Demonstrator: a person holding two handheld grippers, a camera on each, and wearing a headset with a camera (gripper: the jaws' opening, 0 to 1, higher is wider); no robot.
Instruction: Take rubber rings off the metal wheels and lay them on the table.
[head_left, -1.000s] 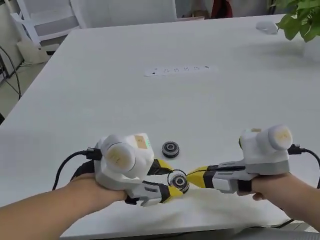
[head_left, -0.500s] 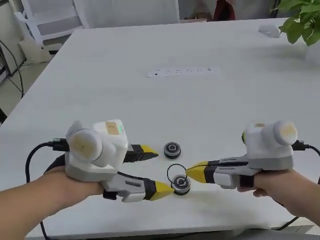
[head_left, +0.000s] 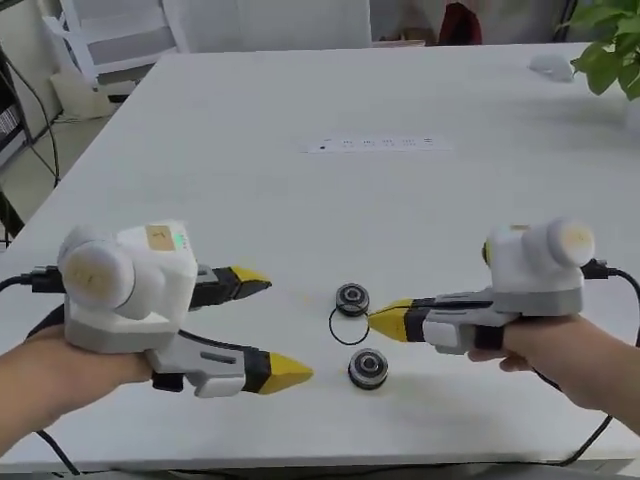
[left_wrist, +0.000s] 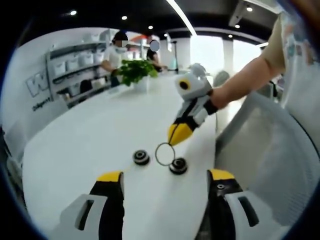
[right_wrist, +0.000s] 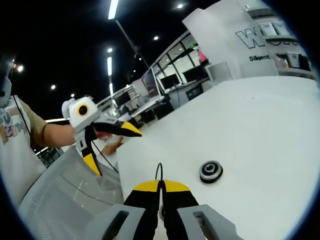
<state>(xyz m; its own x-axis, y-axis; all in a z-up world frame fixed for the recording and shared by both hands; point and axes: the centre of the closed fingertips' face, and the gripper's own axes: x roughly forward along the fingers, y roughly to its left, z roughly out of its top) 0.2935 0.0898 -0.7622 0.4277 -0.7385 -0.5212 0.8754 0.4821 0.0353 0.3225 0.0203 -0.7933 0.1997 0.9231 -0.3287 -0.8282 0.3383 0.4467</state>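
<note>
Here, thin black rubber ring between yellow tips of right gripper.

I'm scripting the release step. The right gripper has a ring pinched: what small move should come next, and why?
Probably lower the right gripper onto bare table and open it. It is shut on the rubber ring, which is off both metal wheels, and the left gripper is open, apart from them.

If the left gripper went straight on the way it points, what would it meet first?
Probably the rubber ring held by the right gripper; the nearer metal wheel lies just beside that line, so depth leaves doubt.
</note>
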